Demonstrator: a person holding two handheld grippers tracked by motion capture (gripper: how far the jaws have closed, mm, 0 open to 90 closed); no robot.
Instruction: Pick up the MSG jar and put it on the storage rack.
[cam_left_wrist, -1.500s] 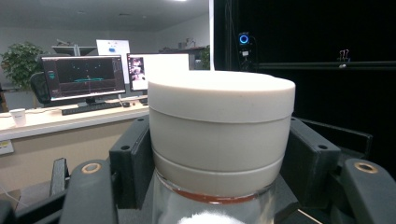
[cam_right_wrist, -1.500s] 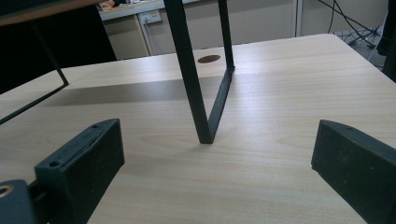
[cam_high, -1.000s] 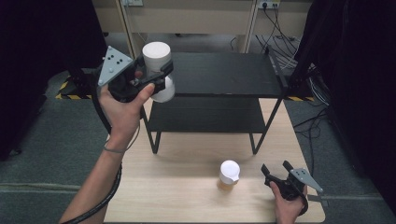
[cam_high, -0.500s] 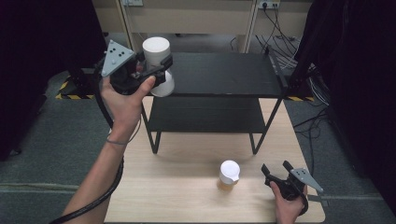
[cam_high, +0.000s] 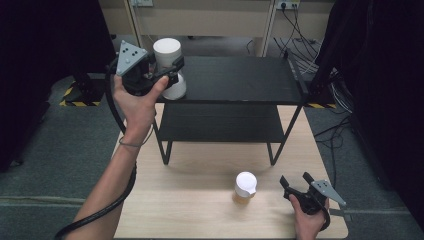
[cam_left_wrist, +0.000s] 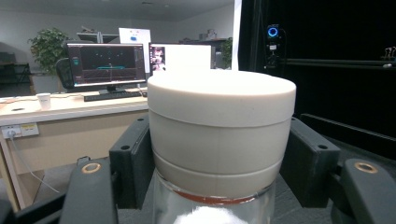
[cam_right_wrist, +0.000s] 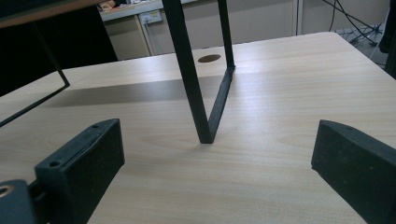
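Above, at the left end of the black two-tier shelf (cam_high: 235, 80), my left gripper (cam_high: 167, 75) clasps a jar (cam_high: 169, 67). Its look: a broad off-white lid in stepped rings, and below that a clear glass body with a thin red-brown band just under the lid and something white inside, as the left gripper view shows (cam_left_wrist: 219, 140). My jaws press on either side of the lid's lower rings. In the high view the jar is at the shelf's top tier, at its front left corner; whether its base rests on the tier I cannot tell. The jar stands upright, its long axis vertical, lid uppermost.

My right gripper (cam_high: 296, 185) lies low on the wooden table (cam_high: 200, 170), in front of the shelf's right leg (cam_right_wrist: 191, 79), its jaws spread wide with nothing between them; bare tabletop shows between them in the right gripper view. A second jar (cam_high: 245, 187), white-lidded with amber contents, stands upright on the table in front of the shelf, just left of my right gripper and apart from it.

Compared with a second ago, my left hand (cam_high: 137, 100) and its jar have shifted slightly towards the shelf's left edge, grip unchanged. My right gripper and the second jar are where they were.
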